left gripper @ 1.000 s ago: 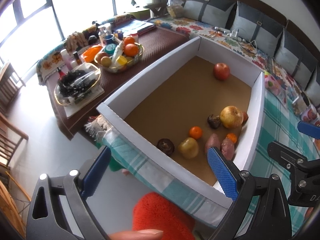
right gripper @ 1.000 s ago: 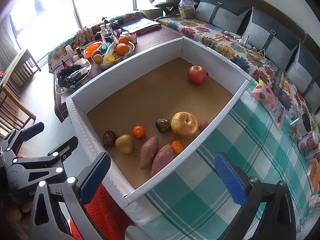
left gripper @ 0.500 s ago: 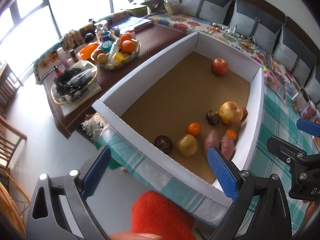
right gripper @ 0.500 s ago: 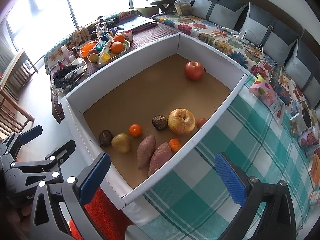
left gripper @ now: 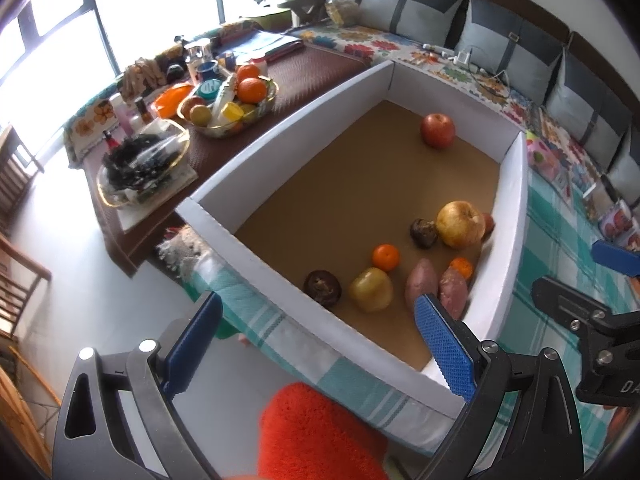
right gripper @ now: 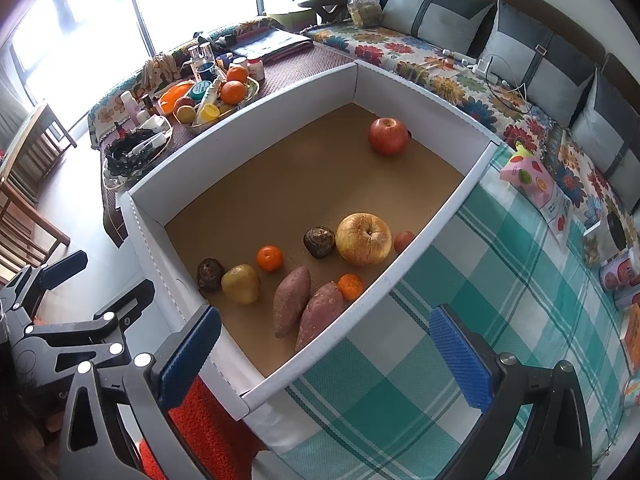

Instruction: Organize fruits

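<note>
Your white box (right gripper: 436,216) sits on the checked cloth (right gripper: 500,300), fruit clustered at its 5 o'clock side: big yellow apple (right gripper: 363,239), red apple (right gripper: 388,136) alone at 1 o'clock, two sweet potatoes (right gripper: 292,300), small tangerine (right gripper: 269,258). Your left gripper (left gripper: 316,344) and right gripper (right gripper: 328,356) hover spread wide, both empty.

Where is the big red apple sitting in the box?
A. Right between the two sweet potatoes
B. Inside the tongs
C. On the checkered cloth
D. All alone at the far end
D: the red apple sits by itself near the far wall of the box, well apart from the sweet potatoes and other fruit clustered at the near end.
</note>
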Tool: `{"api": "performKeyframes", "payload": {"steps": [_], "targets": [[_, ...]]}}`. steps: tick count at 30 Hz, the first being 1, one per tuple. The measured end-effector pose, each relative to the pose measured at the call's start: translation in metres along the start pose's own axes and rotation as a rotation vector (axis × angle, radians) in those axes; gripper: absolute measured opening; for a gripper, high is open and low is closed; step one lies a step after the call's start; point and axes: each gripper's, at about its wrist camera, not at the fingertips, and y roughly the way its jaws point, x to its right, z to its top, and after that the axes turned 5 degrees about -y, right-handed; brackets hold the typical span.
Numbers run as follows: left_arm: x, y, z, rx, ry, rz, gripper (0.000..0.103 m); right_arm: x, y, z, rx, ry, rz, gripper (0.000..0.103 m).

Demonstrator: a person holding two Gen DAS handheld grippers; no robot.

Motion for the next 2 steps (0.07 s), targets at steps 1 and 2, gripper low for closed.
{"api": "performKeyframes", "payload": {"steps": [1, 2], "targets": [[0.0001, -0.0004, 0.0000, 0.002, 0.000, -0.008, 0.098, -0.0003, 0.0008, -0.0002, -0.001, 0.001, 0.002, 0.103], [0.0007, -0.0003, 0.0006, 0.005, 0.003, -0.009, 0.098, -0.0012, 0.0018, -0.0002, -0.004, 0.001, 0.004, 0.103]]}}
